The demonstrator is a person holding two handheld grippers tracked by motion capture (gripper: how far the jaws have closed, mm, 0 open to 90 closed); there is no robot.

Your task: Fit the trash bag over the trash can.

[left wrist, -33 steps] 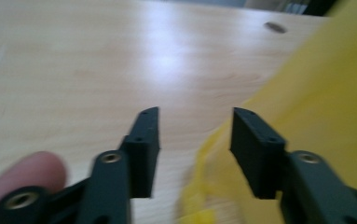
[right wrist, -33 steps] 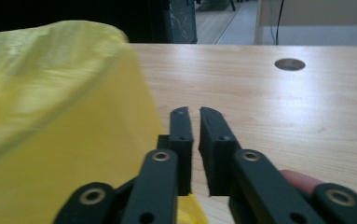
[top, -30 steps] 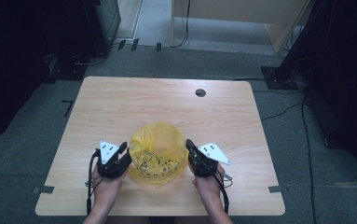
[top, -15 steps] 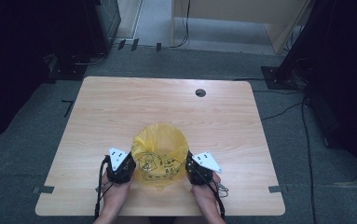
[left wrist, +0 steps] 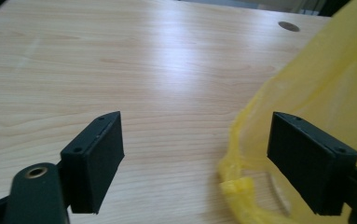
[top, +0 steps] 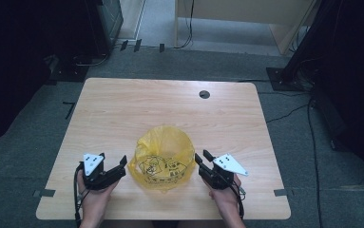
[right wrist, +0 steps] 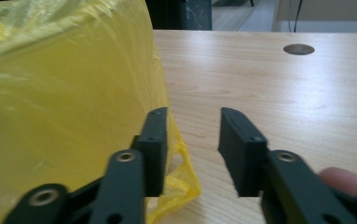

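Observation:
A yellow plastic bag with black print stands with its mouth open on the near middle of the wooden table. My left gripper lies just left of it, jaws spread wide. In the left gripper view the left gripper is open, and the bag's rolled edge reaches between the jaws without being pinched. My right gripper sits just right of the bag. In the right gripper view the right gripper is open with bare table in the gap, its left jaw against the bag.
A round cable hole sits in the table's far right part. Dark equipment and cables stand on the grey floor beyond the table. A person's hands hold both grippers near the table's front edge.
Both grippers have drawn outward from the bag's sides, the left one farther left. The bag stays upright with its mouth open.

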